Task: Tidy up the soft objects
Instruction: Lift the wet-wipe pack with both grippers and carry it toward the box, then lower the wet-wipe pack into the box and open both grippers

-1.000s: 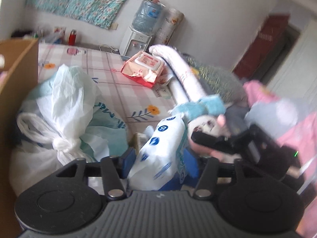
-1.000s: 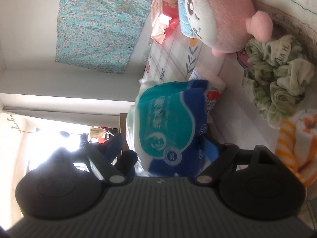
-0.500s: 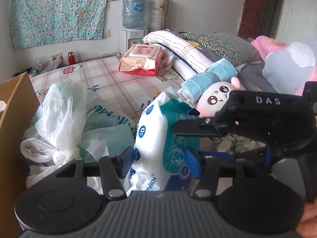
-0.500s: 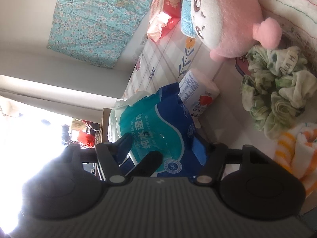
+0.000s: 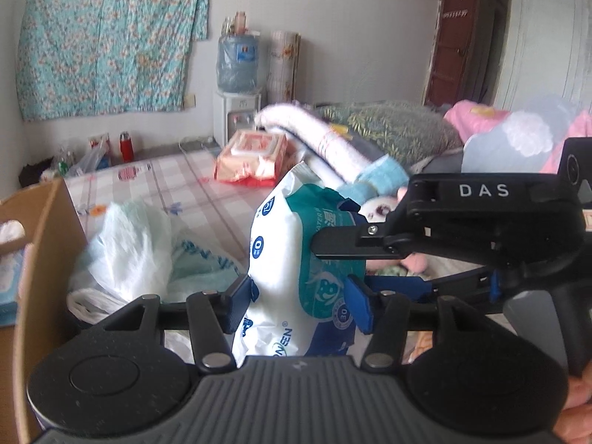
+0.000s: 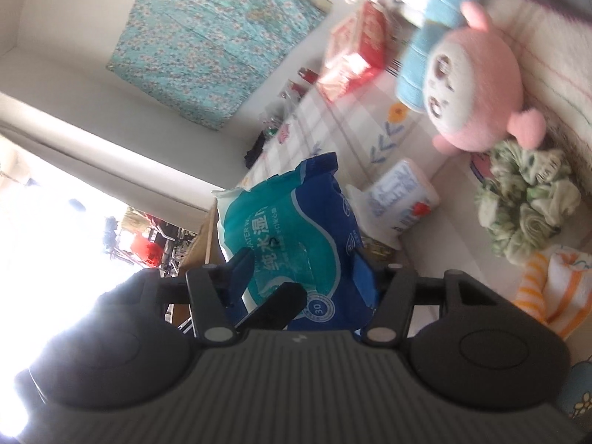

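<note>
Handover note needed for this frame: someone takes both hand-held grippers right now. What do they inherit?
Left hand-held gripper: shut on the wet wipes pack, which is lifted above the bed.
Right hand-held gripper: its jaws have just been closing and now clamp the same pack from the other side.
Nearby: cardboard box at left, white plastic bag beside it. Pink plush toy, tissue pack, green floral cloth and orange striped towel lie on the bed.
Done: pack picked up.
Left: place it, then sort the rest.
</note>
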Action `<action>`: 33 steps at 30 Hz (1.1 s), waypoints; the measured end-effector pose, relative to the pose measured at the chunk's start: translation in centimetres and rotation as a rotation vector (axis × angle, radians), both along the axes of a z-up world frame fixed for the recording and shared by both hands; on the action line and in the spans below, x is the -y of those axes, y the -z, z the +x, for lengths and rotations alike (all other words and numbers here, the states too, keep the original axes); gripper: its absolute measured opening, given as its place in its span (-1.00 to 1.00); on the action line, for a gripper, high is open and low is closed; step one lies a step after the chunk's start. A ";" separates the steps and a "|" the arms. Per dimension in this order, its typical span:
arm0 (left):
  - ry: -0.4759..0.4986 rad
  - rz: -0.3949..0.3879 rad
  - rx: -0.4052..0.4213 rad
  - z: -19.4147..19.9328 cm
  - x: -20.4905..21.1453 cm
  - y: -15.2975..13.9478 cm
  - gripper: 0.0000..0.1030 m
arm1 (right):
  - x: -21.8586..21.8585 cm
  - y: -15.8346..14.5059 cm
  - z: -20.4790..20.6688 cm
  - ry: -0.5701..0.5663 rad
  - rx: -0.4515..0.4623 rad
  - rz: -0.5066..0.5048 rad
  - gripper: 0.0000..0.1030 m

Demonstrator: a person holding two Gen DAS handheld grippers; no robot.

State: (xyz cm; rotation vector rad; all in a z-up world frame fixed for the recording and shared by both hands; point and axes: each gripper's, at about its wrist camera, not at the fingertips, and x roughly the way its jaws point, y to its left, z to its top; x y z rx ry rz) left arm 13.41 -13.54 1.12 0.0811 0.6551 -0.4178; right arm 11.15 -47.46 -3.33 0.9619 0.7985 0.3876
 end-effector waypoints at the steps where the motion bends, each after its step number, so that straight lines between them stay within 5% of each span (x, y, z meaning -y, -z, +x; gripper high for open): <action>1: -0.001 -0.004 0.013 -0.3 -0.2 -0.5 0.08 | -0.1 -0.6 -0.3 -0.001 0.012 -0.002 0.12; 11: -0.120 -0.047 0.164 -3.4 -5.2 -5.7 0.08 | -4.9 -7.3 -1.0 -0.101 0.142 -0.027 0.14; 21: -0.431 -0.012 0.236 -5.2 -16.1 -10.3 0.08 | -18.7 -13.0 2.4 -0.419 0.226 -0.002 0.18; 27: -0.493 -0.073 0.065 -3.9 -21.7 -8.7 0.07 | -25.6 -11.1 3.4 -0.538 0.111 -0.022 0.23; 33: -0.467 -0.178 -0.251 -0.3 -25.7 -3.0 0.06 | -26.6 -8.3 3.5 -0.503 0.016 -0.134 0.29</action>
